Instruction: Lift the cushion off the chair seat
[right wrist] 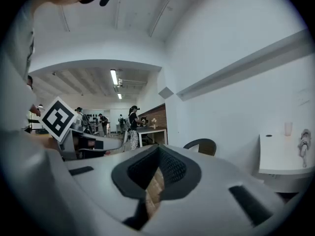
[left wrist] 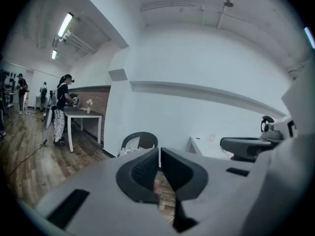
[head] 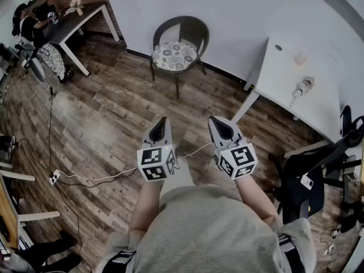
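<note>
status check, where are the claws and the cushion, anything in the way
Left claw shut, right claw shut, both empty. Cushion on the chair seat, across the room, untouched. Wood floor between; white cable near the feet.

We see the room evenly and fairly brightly lit, in washed-out, almost grey tones. Ceiling tube lamps [left wrist: 65, 24] burn white in both gripper views, clipped to bare glow. The white wall [head: 239, 16] looks flat and pale. Shadows are soft; only a faint one lies under the chair [head: 177, 47] on the wooden floor [head: 114, 124]. All three views bulge strongly, straight lines curve near the edges, and the corners fall black. Up close, the left hand-held gripper [left wrist: 159, 154] and the right hand-held gripper [right wrist: 158, 149] are soft and unfocused, while the distant room stays sharper.
</note>
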{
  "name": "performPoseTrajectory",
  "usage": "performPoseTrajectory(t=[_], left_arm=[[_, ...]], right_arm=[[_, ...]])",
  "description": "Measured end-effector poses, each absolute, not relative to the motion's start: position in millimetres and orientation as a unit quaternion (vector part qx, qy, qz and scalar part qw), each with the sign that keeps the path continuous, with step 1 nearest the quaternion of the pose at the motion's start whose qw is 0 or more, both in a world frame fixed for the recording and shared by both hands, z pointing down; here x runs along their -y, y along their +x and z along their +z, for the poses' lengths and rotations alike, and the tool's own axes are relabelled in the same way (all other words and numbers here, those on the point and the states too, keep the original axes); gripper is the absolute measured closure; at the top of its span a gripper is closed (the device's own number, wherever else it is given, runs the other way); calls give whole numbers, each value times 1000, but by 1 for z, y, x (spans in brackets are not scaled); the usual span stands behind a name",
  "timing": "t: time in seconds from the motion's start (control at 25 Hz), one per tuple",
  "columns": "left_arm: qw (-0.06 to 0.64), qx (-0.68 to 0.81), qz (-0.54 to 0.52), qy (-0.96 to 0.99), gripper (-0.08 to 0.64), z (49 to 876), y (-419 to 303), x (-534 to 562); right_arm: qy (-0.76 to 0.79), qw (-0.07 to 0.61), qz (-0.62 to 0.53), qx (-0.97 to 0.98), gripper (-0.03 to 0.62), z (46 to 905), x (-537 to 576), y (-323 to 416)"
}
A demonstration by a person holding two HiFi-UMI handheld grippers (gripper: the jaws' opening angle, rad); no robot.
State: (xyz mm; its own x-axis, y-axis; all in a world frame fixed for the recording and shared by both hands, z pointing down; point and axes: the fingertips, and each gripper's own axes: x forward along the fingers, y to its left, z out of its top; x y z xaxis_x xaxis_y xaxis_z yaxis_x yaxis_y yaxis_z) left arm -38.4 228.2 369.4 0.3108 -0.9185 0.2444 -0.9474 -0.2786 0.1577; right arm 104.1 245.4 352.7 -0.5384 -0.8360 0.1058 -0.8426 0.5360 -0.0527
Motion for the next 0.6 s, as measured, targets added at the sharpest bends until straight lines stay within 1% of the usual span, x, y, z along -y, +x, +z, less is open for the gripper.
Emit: performPoseTrajectory(t=[0.2, 0.6], left_arm=[[121, 602, 62, 786, 546, 359, -38, -283], [135, 613, 62, 776, 546, 366, -40, -324]], right_arm=[[471, 26, 55, 880, 594, 346, -292, 111], [457, 31, 56, 887, 595, 345, -336, 112]])
